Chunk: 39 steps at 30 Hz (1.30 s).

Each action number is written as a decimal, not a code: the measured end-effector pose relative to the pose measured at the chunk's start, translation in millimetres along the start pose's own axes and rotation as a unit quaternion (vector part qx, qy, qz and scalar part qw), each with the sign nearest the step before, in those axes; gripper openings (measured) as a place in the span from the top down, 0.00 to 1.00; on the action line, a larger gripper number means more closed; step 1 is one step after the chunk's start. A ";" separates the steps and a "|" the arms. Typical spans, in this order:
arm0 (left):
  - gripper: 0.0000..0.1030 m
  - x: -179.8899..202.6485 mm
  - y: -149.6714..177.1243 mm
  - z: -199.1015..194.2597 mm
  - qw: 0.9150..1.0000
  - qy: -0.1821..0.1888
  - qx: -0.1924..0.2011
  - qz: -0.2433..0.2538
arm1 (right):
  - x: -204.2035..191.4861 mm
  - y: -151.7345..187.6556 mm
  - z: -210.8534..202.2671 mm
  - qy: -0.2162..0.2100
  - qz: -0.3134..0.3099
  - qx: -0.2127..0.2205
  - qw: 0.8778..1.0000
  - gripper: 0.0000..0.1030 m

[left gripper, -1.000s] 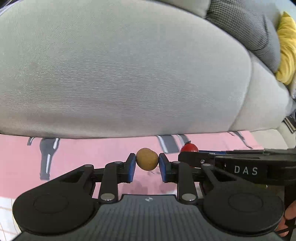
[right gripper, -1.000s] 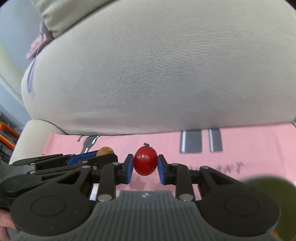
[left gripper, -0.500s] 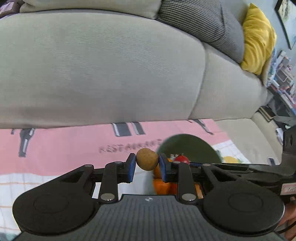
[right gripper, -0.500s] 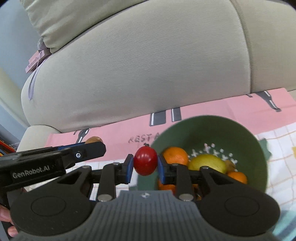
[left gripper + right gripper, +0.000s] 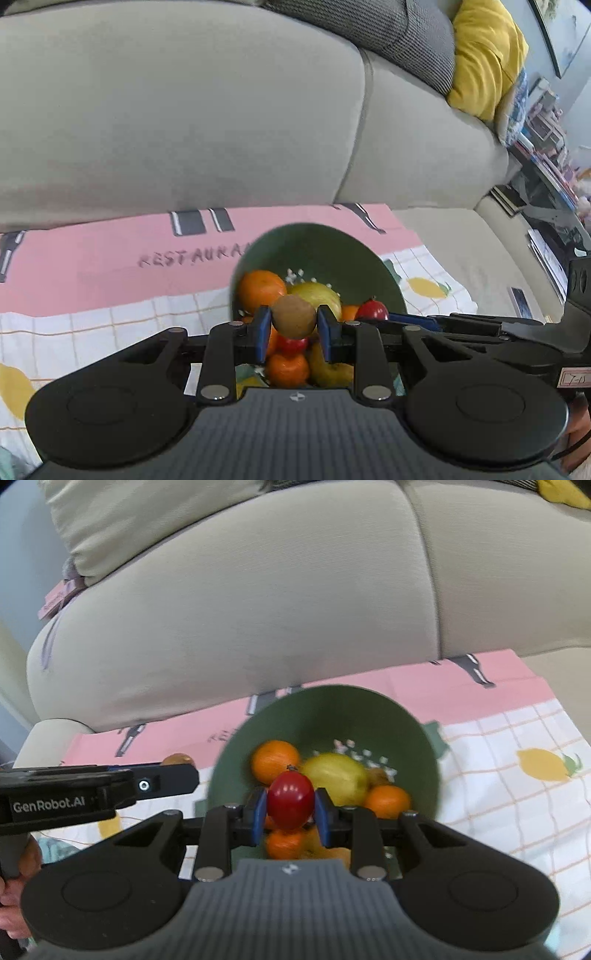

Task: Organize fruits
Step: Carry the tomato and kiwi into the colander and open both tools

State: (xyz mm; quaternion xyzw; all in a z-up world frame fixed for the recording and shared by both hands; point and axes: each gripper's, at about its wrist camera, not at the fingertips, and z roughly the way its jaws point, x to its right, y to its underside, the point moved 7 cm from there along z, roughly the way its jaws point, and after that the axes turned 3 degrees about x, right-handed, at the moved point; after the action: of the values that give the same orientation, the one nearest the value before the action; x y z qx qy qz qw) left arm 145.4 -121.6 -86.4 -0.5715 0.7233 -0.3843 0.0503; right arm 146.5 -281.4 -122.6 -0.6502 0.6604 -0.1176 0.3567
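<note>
A grey sofa [image 5: 177,122] fills the background at twelve o'clock. Below it a pink and checked cloth [image 5: 92,280] carries a green bowl [image 5: 402,731] of oranges and a yellow fruit. The left gripper [image 5: 294,328] clasps a brown kiwi [image 5: 293,320] at the bowl's six o'clock; the right gripper [image 5: 290,810] clasps a red tomato [image 5: 290,799] likewise.

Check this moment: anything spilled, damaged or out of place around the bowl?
Nothing stands out. The green bowl sits upright on the cloth, its fruit inside. The left tool holds a brown fruit and the right tool a red fruit, both intact.
</note>
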 end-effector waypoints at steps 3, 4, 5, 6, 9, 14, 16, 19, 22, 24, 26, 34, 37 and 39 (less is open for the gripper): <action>0.71 7.9 5.3 11.0 1.000 0.005 -0.016 0.012 | 11.0 6.5 0.5 0.007 -0.003 -0.007 1.000 0.76; 0.71 10.2 7.1 14.9 1.000 0.006 -0.021 0.018 | 13.9 9.0 1.2 0.009 -0.007 -0.010 1.000 0.76; 0.71 12.6 8.8 19.0 0.999 0.006 -0.027 0.024 | 16.1 11.4 2.2 0.009 -0.010 -0.013 1.000 0.76; 0.71 14.4 10.3 22.7 0.999 0.006 -0.032 0.031 | 17.8 13.5 3.2 0.009 -0.014 -0.015 1.000 0.76; 0.71 19.5 15.9 35.3 0.997 0.000 -0.050 0.054 | 22.6 16.8 6.4 0.017 -0.024 -0.018 0.999 0.76; 0.71 22.0 23.6 53.3 0.994 0.000 -0.081 0.067 | 26.4 17.4 11.0 0.028 -0.054 -0.026 0.998 0.76; 0.71 22.0 25.5 59.1 0.994 -0.001 -0.091 0.067 | 29.2 18.5 13.9 0.028 -0.056 -0.036 0.997 0.76; 0.71 21.3 27.7 66.1 0.993 -0.002 -0.102 0.065 | 33.0 19.5 17.5 0.035 -0.067 -0.045 0.996 0.76; 0.71 18.1 28.9 71.5 0.992 -0.007 -0.110 0.061 | 35.8 21.4 20.7 0.034 -0.074 -0.054 0.995 0.76; 0.71 16.2 29.2 74.6 0.992 -0.009 -0.114 0.057 | 36.8 23.0 22.3 0.034 -0.080 -0.060 0.994 0.76; 0.71 14.4 29.8 76.4 0.992 -0.010 -0.118 0.053 | 38.1 24.7 25.0 0.037 -0.088 -0.066 0.993 0.76; 0.71 15.2 33.3 79.1 0.990 -0.005 -0.127 0.053 | 38.6 28.7 32.2 0.042 -0.105 -0.078 0.991 0.76; 0.71 15.5 33.4 78.6 0.991 -0.002 -0.127 0.051 | 38.1 28.9 32.2 0.043 -0.105 -0.080 0.990 0.75; 0.71 18.0 32.8 76.8 0.991 0.000 -0.122 0.059 | 38.7 28.5 31.4 0.044 -0.101 -0.078 0.991 0.75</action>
State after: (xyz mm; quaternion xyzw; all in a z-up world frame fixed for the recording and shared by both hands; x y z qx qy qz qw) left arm 152.8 -173.8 -153.7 -0.5298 0.7972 -0.2896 0.0022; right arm 147.9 -304.6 -175.0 -0.7334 0.6139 -0.1298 0.2616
